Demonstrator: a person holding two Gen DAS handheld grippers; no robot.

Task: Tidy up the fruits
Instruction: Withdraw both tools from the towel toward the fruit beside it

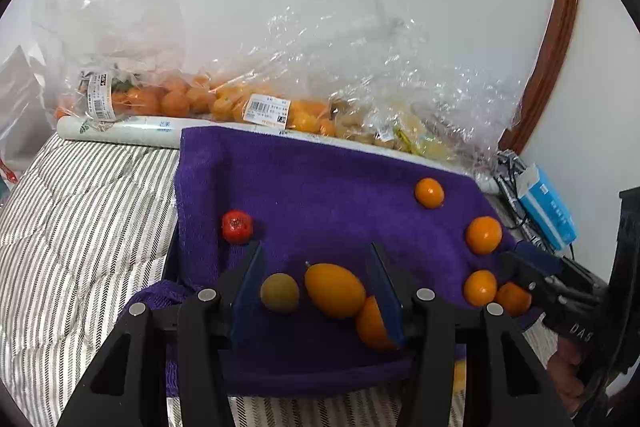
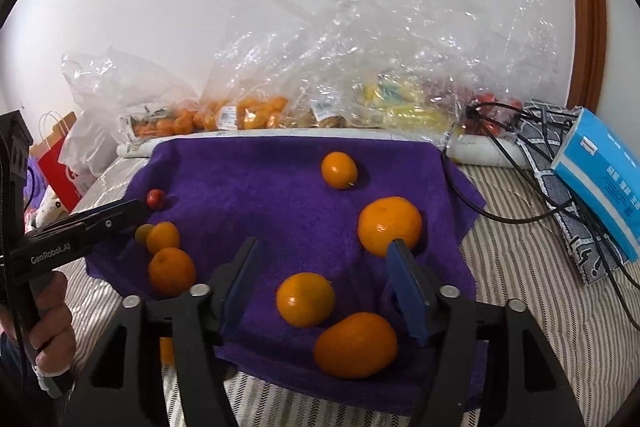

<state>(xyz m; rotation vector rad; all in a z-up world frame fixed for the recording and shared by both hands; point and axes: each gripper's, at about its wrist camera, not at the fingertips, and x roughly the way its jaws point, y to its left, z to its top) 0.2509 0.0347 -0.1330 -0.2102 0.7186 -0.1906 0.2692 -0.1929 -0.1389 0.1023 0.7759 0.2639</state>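
Note:
A purple towel (image 1: 320,187) (image 2: 260,187) carries loose fruit. My left gripper (image 1: 315,247) is open over its near left part, with a greenish round fruit (image 1: 280,293) and an oval orange fruit (image 1: 335,290) lying free between the fingers; a round orange (image 1: 370,325) sits partly behind the right finger. A small red fruit (image 1: 237,226) lies just beyond the left fingertip. My right gripper (image 2: 325,243) is open around one orange (image 2: 306,299), with a gap on each side. A bigger orange (image 2: 389,225) lies past its right fingertip, another orange (image 2: 356,345) below it.
Clear plastic bags of fruit (image 1: 224,99) (image 2: 256,115) line the wall behind the towel. A blue tissue box (image 2: 600,171) and black cables (image 2: 520,195) lie at the right on striped bedding (image 1: 80,207). A red paper bag (image 2: 56,155) stands at the left.

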